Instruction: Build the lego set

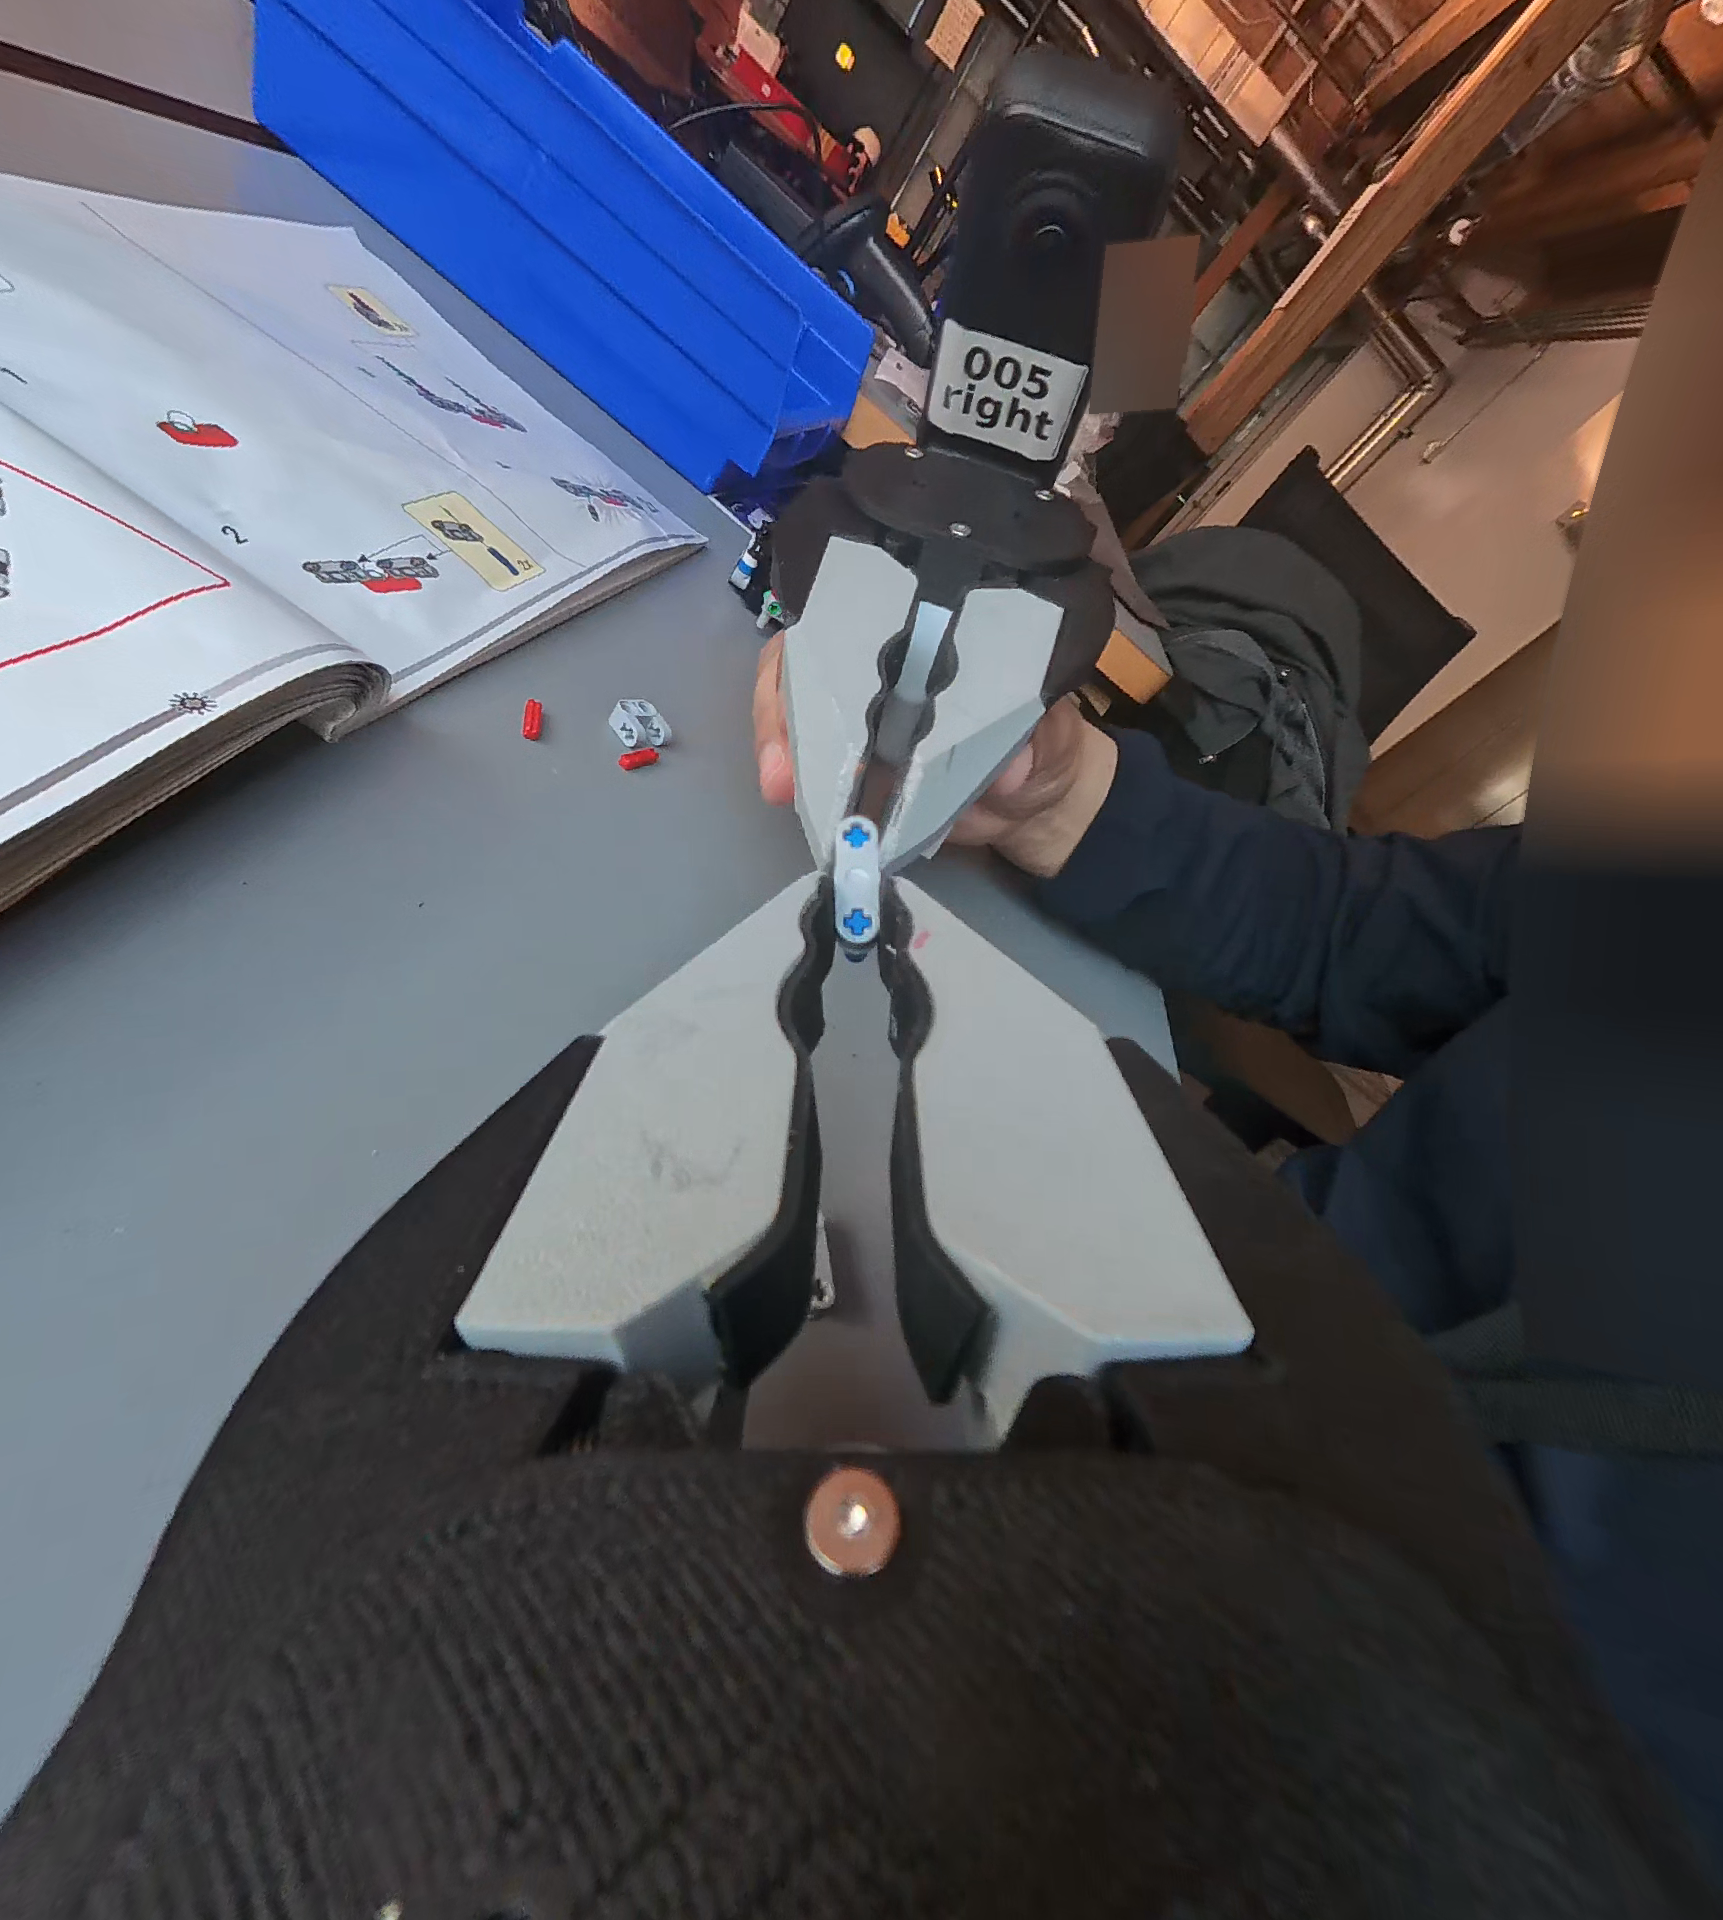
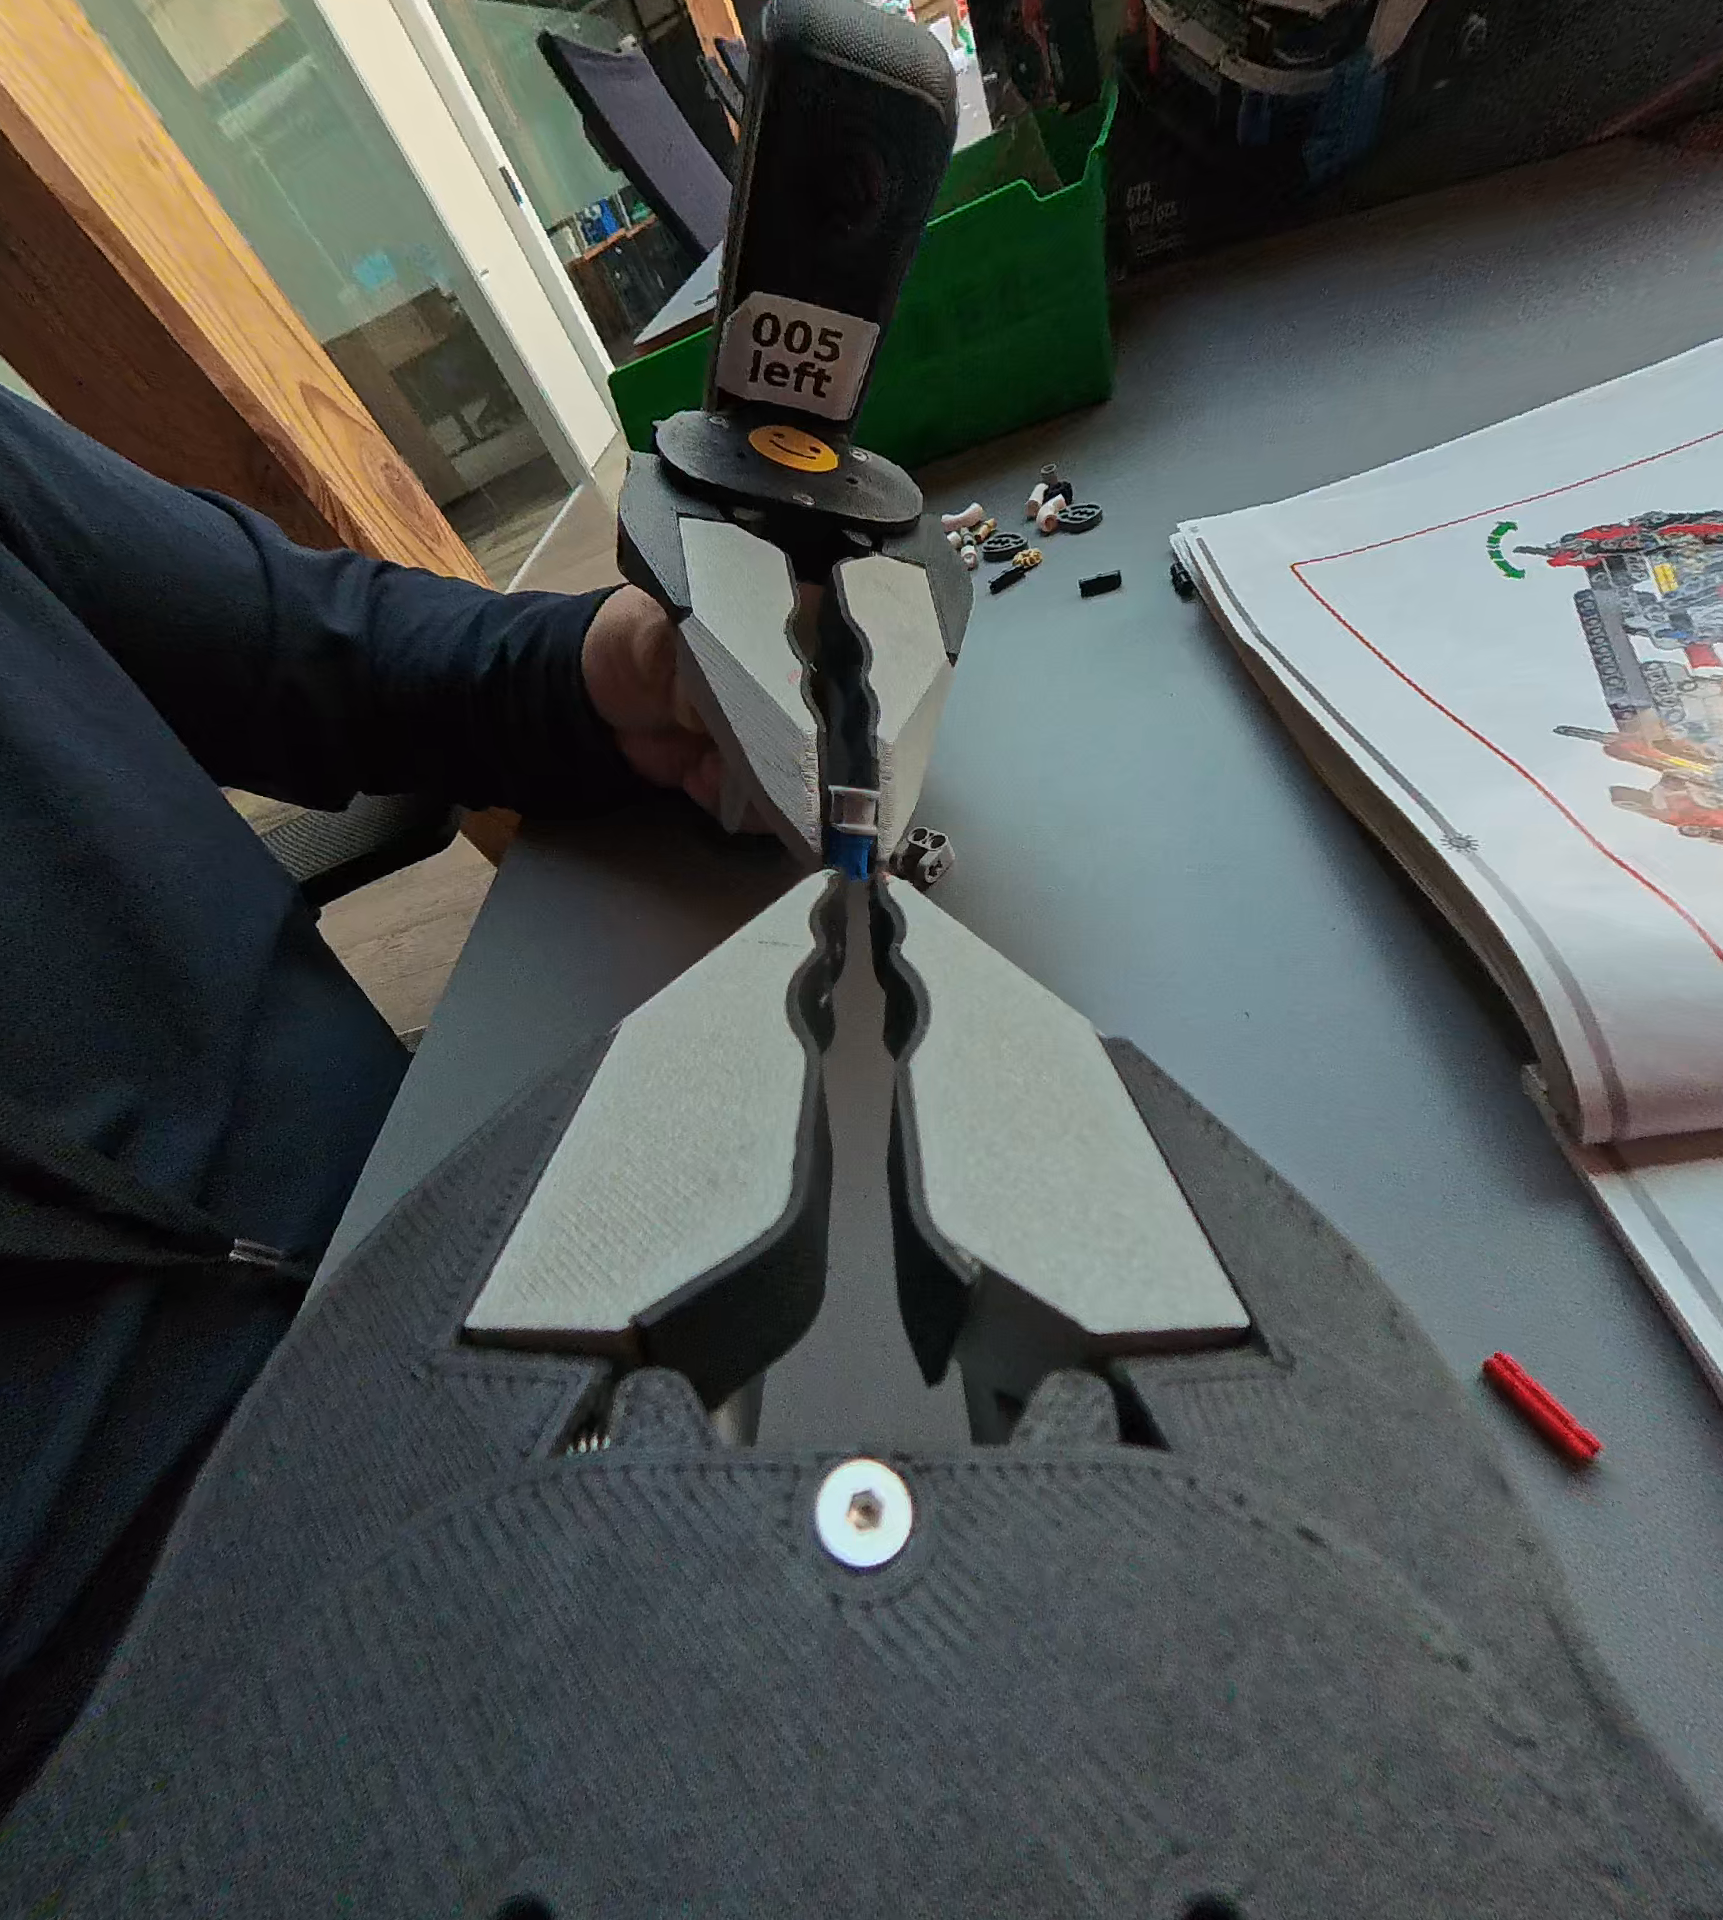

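Note:
My left gripper (image 1: pixel 852 914) is shut on a small light grey connector (image 1: pixel 857 878) with two blue cross pins in it, and holds it above the grey table (image 1: pixel 317 987). The right wrist view shows the connector (image 2: pixel 855 805) between the left gripper's fingertips, with a blue pin (image 2: pixel 849 852) sticking out towards me. My right gripper (image 2: pixel 849 883) faces the left gripper (image 2: pixel 852 831) tip to tip. It looks shut, its tips right at the end of that blue pin. In the left wrist view the right gripper (image 1: pixel 862 831) sits just behind the connector's upper end.
An open instruction book (image 1: pixel 161 520) lies on the table, also in the right wrist view (image 2: pixel 1459 779). Two red pins (image 1: pixel 532 719) and a loose grey connector (image 1: pixel 641 722) lie near it. Blue bins (image 1: pixel 545 208), a green bin (image 2: pixel 1002 312) and small loose parts (image 2: pixel 1033 520) stand farther back. Less than 4 cm separates the two grippers' tips.

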The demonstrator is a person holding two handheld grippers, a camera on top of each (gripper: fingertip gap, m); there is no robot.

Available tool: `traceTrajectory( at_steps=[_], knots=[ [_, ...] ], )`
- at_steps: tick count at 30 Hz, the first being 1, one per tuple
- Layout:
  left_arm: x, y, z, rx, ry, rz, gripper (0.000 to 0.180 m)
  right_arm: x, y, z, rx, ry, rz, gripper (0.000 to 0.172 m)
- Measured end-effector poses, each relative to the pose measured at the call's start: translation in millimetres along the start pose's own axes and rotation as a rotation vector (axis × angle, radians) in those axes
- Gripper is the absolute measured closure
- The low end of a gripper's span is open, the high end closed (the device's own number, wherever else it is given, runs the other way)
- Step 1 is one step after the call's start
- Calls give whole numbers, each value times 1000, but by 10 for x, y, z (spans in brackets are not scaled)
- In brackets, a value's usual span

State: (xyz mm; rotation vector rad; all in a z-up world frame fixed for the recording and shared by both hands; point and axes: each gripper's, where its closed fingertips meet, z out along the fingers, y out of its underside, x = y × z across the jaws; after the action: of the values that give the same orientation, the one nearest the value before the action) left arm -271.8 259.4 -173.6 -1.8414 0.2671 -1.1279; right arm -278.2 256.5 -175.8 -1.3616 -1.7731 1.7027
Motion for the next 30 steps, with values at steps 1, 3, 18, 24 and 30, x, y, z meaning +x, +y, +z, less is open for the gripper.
traceTrajectory(
  at_steps=[1,3,18,24,30],
  knots=[
    [1,0,3,1,4,-7,175,0,-3,-5,2,0,-1,171],
    [9,0,8,2,9,-10,175,-18,-13,2,9,-9,1,171],
    [-154,34,8,-40,-143,53,175,117,133,84,-78,12,179,172],
    [-307,-118,-249,68,-148,-38,175,263,116,19,-47,83,203,172],
    [-169,-86,-130,46,-26,-97,175,152,-24,74,1,99,30,172]
  ],
)
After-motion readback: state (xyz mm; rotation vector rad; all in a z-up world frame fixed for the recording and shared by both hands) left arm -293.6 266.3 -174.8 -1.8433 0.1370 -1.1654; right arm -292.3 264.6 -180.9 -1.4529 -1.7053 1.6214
